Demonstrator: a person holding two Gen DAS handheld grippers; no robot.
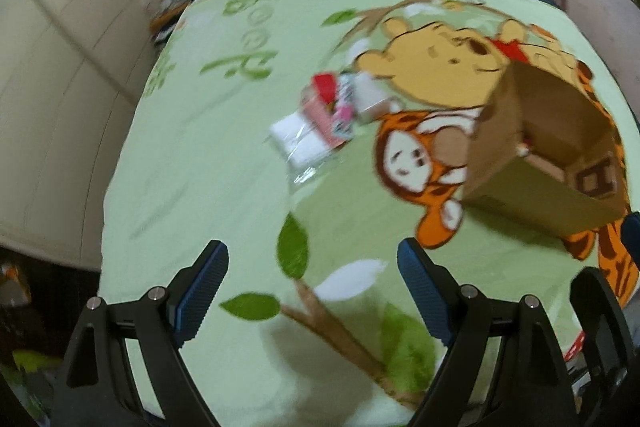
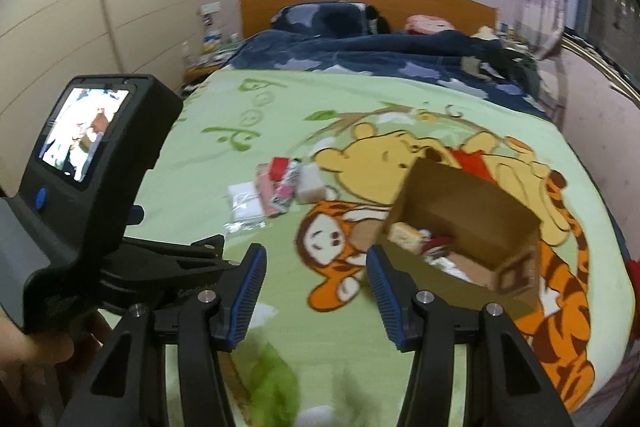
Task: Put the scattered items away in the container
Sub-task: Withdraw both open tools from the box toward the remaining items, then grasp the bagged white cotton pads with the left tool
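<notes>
Both tools hang above the bed with nothing between their fingers: the left tool [image 1: 312, 291] has its blue pads spread wide over the green cartoon blanket [image 1: 224, 187], and the right tool [image 2: 316, 291] is likewise spread, just short of the cardboard box [image 2: 460, 223]. That box sits open on the blanket to the right and already holds a few things (a tan packet and something red and white, too blurred to name). The scattered items left to tidy lie in one small cluster well to the left of the box: a clear plastic bag with white contents [image 1: 298, 139], a pink and red packet [image 1: 332, 107] overlapping it, and a white block [image 1: 370, 95] touching the packet's far side.

The step in hand looks like a reach for that cluster, and the left tool is the better placed for it. The white block seems the easiest first pick, being firm and at the edge of the heap. Close the pads across its narrow sides, not over the packet beside it. The bag will likely be slippery and limp, so pinch it where the contents give some body, lift straight up to free it from its neighbours, then carry it over the box rim before letting go.
</notes>
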